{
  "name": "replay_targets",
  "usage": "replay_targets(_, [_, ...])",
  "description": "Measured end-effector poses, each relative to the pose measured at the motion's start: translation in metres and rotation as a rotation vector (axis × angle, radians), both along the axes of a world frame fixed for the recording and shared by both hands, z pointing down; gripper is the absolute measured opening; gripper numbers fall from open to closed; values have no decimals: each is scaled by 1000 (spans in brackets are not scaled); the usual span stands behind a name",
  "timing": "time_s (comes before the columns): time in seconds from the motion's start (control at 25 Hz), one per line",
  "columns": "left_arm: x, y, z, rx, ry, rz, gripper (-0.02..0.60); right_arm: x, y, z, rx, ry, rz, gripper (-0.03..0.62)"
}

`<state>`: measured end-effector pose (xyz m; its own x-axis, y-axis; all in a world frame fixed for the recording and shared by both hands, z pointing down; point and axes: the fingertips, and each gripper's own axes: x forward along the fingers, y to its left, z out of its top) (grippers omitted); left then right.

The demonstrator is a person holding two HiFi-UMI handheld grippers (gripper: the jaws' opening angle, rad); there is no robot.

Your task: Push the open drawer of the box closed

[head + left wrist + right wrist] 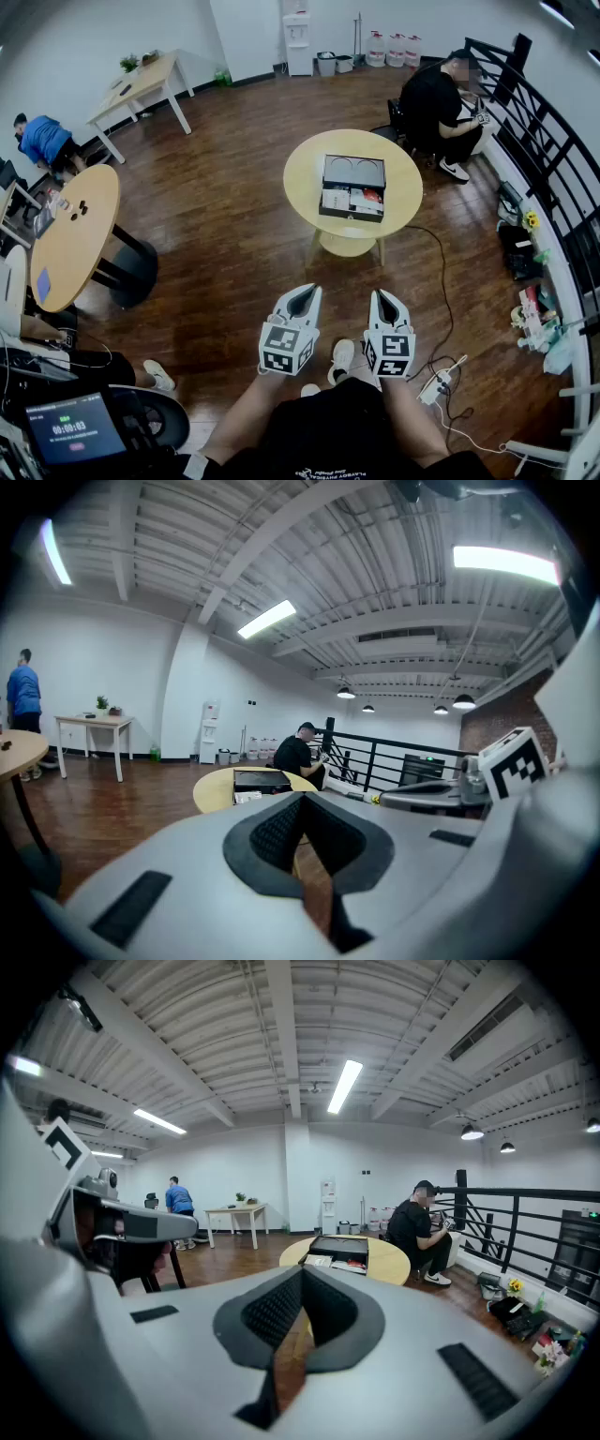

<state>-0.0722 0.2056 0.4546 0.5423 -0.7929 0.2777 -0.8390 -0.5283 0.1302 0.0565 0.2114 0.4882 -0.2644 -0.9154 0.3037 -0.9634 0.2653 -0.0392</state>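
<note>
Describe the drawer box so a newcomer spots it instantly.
Go to the round light-wood table mid-room, next to the seated person in black. The only thing on it is a flat black box, its drawer pulled out showing white and red contents.

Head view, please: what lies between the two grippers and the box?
Head view shows bare wood floor, then the table's near rim, between left gripper, right gripper and box.

Grey left gripper and right gripper carry 2 black-and-white marker cubes.
</note>
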Motion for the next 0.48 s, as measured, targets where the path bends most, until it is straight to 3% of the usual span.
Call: replay_targets(0.48, [19,-104,23,-46,-32,-35,-3,6,-107,24,-36,17,-64,5])
